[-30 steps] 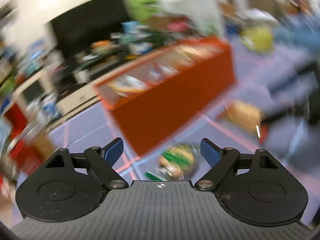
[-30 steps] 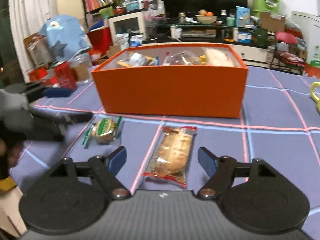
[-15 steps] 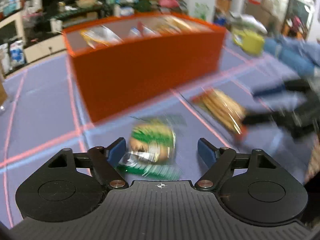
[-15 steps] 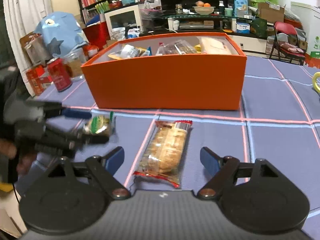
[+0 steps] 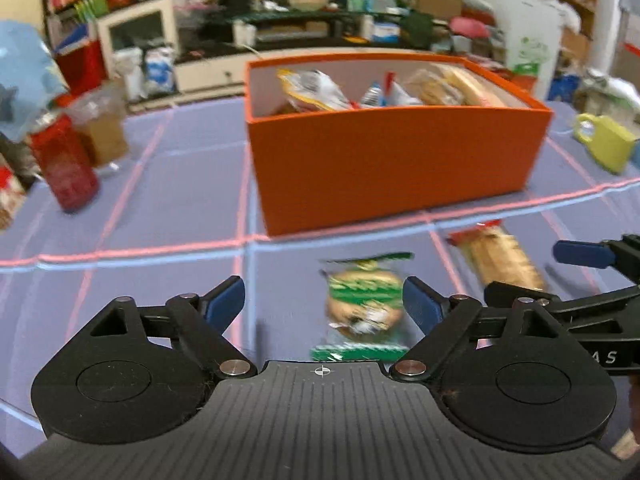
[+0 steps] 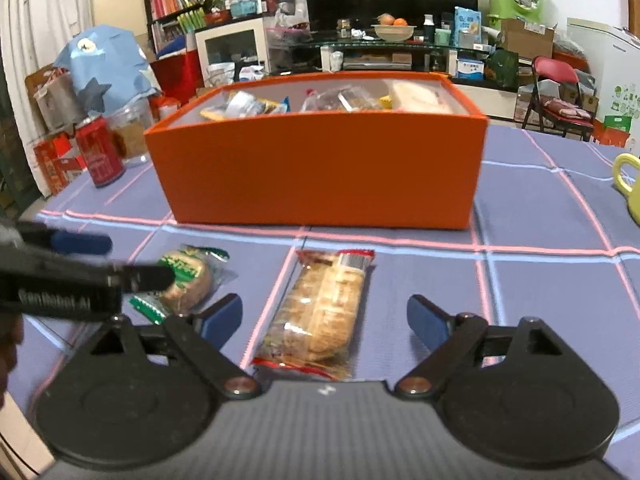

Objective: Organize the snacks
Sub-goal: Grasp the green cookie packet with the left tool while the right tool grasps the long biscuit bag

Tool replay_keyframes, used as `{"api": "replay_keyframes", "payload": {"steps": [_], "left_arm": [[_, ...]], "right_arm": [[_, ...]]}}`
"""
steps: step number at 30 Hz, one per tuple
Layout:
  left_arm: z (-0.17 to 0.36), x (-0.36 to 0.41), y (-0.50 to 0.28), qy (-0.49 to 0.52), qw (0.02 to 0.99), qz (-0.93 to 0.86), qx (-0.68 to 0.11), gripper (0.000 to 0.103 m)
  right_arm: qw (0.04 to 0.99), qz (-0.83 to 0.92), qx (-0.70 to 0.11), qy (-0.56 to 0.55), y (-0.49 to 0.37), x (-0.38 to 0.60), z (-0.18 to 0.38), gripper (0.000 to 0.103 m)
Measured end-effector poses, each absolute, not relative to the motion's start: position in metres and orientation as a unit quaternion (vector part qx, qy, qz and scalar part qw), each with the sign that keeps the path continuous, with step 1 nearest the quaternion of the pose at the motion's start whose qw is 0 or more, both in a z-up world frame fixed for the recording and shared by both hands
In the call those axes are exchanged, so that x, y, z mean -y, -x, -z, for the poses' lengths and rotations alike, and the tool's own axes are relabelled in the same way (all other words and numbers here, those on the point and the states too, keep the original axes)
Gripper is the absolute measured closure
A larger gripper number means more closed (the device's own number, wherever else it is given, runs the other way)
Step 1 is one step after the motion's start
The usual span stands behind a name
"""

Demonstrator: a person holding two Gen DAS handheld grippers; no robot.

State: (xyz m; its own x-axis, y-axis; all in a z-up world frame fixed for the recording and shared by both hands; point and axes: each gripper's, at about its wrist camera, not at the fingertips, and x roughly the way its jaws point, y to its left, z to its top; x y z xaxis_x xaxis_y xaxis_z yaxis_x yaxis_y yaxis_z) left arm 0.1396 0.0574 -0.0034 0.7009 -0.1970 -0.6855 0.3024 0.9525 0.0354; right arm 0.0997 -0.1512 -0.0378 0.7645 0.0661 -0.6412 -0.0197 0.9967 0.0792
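While the orange box (image 6: pixel 316 168) of snacks stands behind on the purple tablecloth (image 6: pixel 540 280), the left gripper (image 5: pixel 324 304), jaws just widened, straddles the green-wrapped bun (image 5: pixel 364 304) untouched, and the right gripper (image 6: pixel 324 320), also just widened, frames the red-trimmed bread packet (image 6: pixel 320 312).

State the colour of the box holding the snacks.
Orange outside, pale inside; the box shows best in the right wrist view.

an orange box (image 6: pixel 316 172) is seen at 12 o'clock on the checked cloth, open-topped and filled with packets. a long clear packet of biscuits with red ends (image 6: pixel 320 312) lies flat at 6 o'clock of it; a green-printed round snack packet (image 6: pixel 188 276) lies flat at 9 o'clock of that.
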Motion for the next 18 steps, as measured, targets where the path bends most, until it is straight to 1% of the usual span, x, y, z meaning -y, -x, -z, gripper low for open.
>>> {"api": "replay_keyframes", "payload": {"steps": [3, 5, 7, 8, 9, 10, 11, 13, 15, 18], "left_arm": [[0.006, -0.056, -0.145, -0.079, 0.918, 0.125, -0.367, 0.03], [0.009, -0.059, -0.148, -0.064, 0.916, 0.128, -0.376, 0.031], [0.017, -0.061, -0.147, -0.056, 0.913, 0.129, -0.383, 0.031], [0.019, -0.062, -0.148, -0.053, 0.912, 0.127, -0.385, 0.032], [0.019, -0.062, -0.147, -0.051, 0.912, 0.125, -0.387, 0.034], [0.02, -0.06, -0.147, -0.051, 0.912, 0.121, -0.388, 0.035], [0.02, -0.058, -0.147, -0.052, 0.911, 0.121, -0.39, 0.039], [0.021, -0.052, -0.146, -0.055, 0.909, 0.129, -0.391, 0.042], [0.02, -0.046, -0.145, -0.061, 0.91, 0.131, -0.388, 0.045], [0.023, -0.036, -0.146, -0.073, 0.909, 0.128, -0.391, 0.045]], "right_arm": [[0.934, -0.009, -0.357, -0.022, -0.113, 0.144, 0.044, 0.019], [0.925, 0.009, -0.379, -0.037, -0.122, 0.146, 0.052, 0.017], [0.926, 0.018, -0.376, -0.032, -0.124, 0.146, 0.053, 0.018], [0.926, 0.017, -0.376, -0.03, -0.123, 0.147, 0.053, 0.02], [0.926, 0.018, -0.377, -0.024, -0.122, 0.147, 0.053, 0.029], [0.926, 0.024, -0.376, -0.014, -0.121, 0.149, 0.052, 0.05], [0.927, 0.023, -0.374, -0.012, -0.119, 0.151, 0.05, 0.06], [0.923, 0.019, -0.384, -0.014, -0.118, 0.161, 0.047, 0.065], [0.921, 0.017, -0.389, -0.016, -0.115, 0.173, 0.045, 0.065], [0.915, 0.02, -0.402, -0.017, -0.112, 0.19, 0.043, 0.065]]}}
